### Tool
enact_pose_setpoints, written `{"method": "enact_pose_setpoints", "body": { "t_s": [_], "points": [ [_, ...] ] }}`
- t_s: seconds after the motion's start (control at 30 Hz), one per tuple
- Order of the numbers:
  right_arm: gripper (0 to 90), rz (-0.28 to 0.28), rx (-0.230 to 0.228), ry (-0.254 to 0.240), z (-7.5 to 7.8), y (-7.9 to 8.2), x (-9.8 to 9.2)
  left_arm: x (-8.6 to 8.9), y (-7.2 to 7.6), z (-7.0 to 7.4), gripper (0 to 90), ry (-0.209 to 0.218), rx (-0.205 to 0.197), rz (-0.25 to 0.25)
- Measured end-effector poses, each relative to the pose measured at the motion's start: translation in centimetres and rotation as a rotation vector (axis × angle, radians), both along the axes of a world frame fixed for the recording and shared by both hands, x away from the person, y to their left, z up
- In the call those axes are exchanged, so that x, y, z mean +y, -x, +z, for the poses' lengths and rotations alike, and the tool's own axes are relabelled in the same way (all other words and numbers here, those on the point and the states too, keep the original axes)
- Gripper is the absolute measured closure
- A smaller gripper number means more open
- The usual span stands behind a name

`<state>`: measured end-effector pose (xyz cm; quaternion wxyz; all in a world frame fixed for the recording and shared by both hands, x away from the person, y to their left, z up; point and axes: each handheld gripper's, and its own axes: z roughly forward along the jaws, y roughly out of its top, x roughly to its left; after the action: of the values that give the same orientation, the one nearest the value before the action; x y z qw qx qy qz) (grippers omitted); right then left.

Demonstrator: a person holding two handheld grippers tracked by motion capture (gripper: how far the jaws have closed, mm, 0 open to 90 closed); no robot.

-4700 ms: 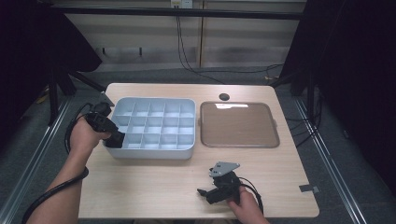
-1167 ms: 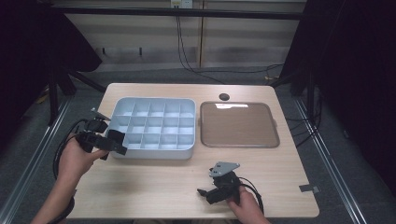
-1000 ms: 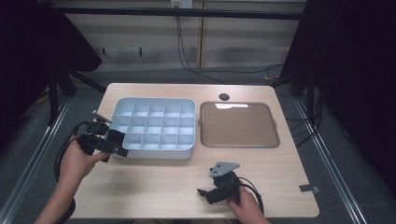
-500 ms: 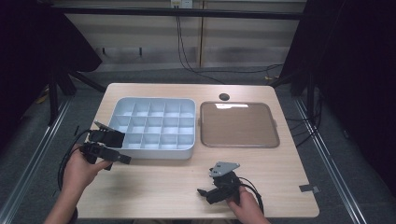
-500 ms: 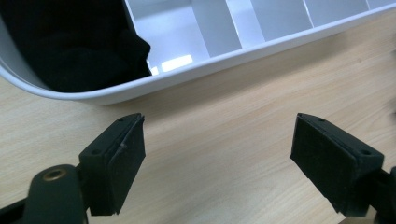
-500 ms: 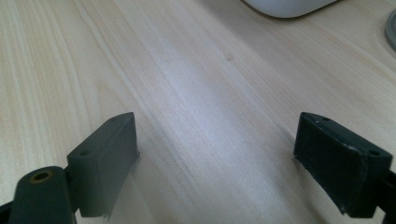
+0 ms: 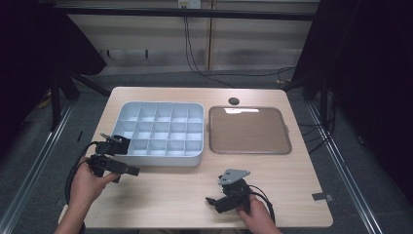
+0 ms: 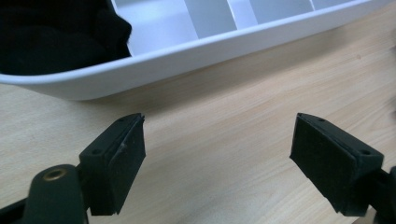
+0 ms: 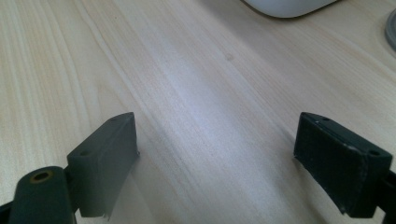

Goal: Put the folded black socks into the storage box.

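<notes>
Now | hand-held grippers: 2, left [image 7: 127, 170] and right [image 7: 211, 200] (both spread, nothing between) | compartment tray [image 7: 160, 161]: 1 | brown tray [image 7: 249, 130]: 1

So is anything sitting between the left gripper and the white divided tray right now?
Nothing visible. The left gripper hangs open and empty just off the near left corner of the white divided tray. In the left gripper view, bare wooden table lies between its fingers and the tray's wall.

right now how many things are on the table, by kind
white divided tray: 1
brown flat tray: 1
small dark round disc: 1
handheld grippers: 2, left gripper and right gripper
total: 5
</notes>
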<state>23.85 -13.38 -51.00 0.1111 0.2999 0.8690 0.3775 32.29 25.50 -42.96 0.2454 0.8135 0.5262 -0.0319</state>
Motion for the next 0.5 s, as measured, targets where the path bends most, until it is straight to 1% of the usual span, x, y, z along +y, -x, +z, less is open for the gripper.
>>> {"method": "enact_pose_setpoints", "body": {
  "t_s": [0.1,0.17,0.2,0.23,0.3,0.33,0.37,0.4,0.47,0.5],
  "points": [
    [12.9,-0.001,0.001,0.000,0.0,0.0,0.0,0.0,0.1,-0.4,17.4,0.010,-0.002,-0.003],
    [12.9,0.000,0.000,0.000,0.0,0.0,0.0,-0.1,0.2,-0.7,17.4,0.014,0.002,0.005],
    [12.9,0.001,-0.001,0.000,0.0,0.0,0.0,-0.1,0.2,-0.8,17.4,0.016,0.003,-0.001],
    [12.9,0.000,0.000,0.000,0.0,0.0,0.0,-0.2,0.3,-1.0,17.4,0.024,0.003,0.005],
    [12.9,0.000,-0.001,0.000,0.0,0.0,0.0,-0.2,0.3,-1.2,17.4,0.028,-0.001,-0.003],
    [12.9,0.000,0.000,0.000,0.0,0.0,0.0,-0.2,0.4,-1.3,17.4,0.033,0.004,-0.006],
    [12.9,0.000,0.000,0.000,0.0,0.0,0.0,-0.2,0.4,-1.5,17.4,0.037,-0.004,0.003],
    [12.9,0.001,-0.001,0.000,0.0,0.0,0.0,-0.2,0.5,-1.7,17.4,0.044,0.002,0.002],
    [12.9,0.000,0.000,0.000,0.0,0.0,0.0,-0.2,0.6,-2.0,17.3,0.049,-0.004,-0.002],
    [12.9,0.001,-0.001,0.000,0.0,0.0,0.0,-0.3,0.6,-2.1,17.2,0.057,-0.001,0.002]
  ]
}}
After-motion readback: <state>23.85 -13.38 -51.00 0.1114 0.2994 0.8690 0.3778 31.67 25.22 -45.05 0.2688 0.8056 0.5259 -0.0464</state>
